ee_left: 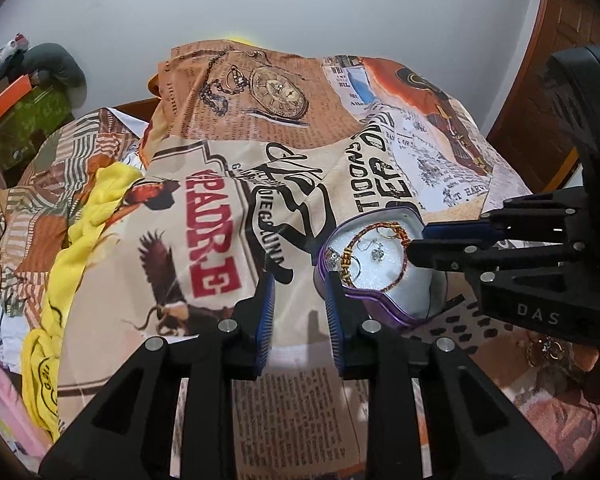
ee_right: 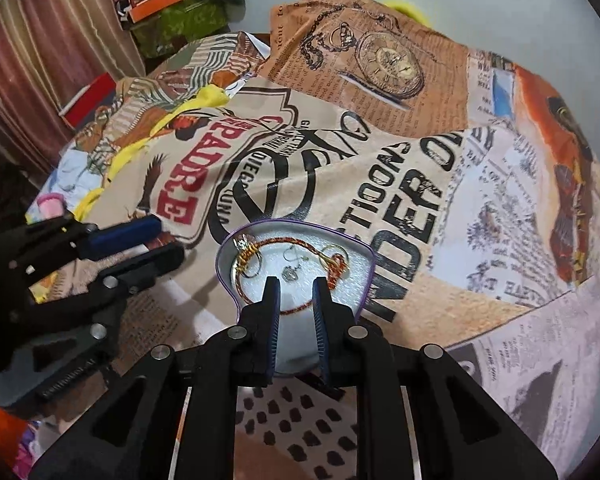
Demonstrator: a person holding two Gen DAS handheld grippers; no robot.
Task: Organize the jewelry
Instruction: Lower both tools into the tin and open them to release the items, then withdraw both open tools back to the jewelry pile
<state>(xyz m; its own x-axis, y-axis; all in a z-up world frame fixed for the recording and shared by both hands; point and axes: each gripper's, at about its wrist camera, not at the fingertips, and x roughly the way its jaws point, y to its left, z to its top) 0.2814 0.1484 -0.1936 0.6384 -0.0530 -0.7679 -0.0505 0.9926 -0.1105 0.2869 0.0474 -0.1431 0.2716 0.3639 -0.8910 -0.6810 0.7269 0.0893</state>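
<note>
The left gripper (ee_left: 300, 312) sits low over the bed, its jaws parted with nothing between them; its right finger (ee_left: 336, 320) stands just at the near left rim of the tin (ee_left: 384, 308), though I cannot tell if it touches. The right gripper (ee_right: 296, 312) reaches in over the tin (ee_right: 364, 256) from the near side, jaws open, tips hanging above the white padding with a stretch of the bracelet (ee_right: 292, 312) showing in the gap. Nothing is gripped by either.

The bed is covered by a cloth (ee_left: 220, 208) printed like old newspaper, with a pocket watch, an eagle and red lettering. A yellow garment (ee_left: 80, 220) trails down the cloth's left edge. Behind is a plain white wall (ee_left: 300, 12); a wooden door (ee_left: 548, 80) stands to the right, and a green box (ee_left: 28, 124) with an orange box on top sits by the far left corner of the bed. A pink curtain (ee_right: 40, 40) hangs at the left.

The tin is purple-rimmed and lined in white. In it lie the red-and-gold braided bracelet (ee_left: 356, 264), a small pendant (ee_left: 376, 254), and gold rings (ee_right: 334, 254) by the far rim.
</note>
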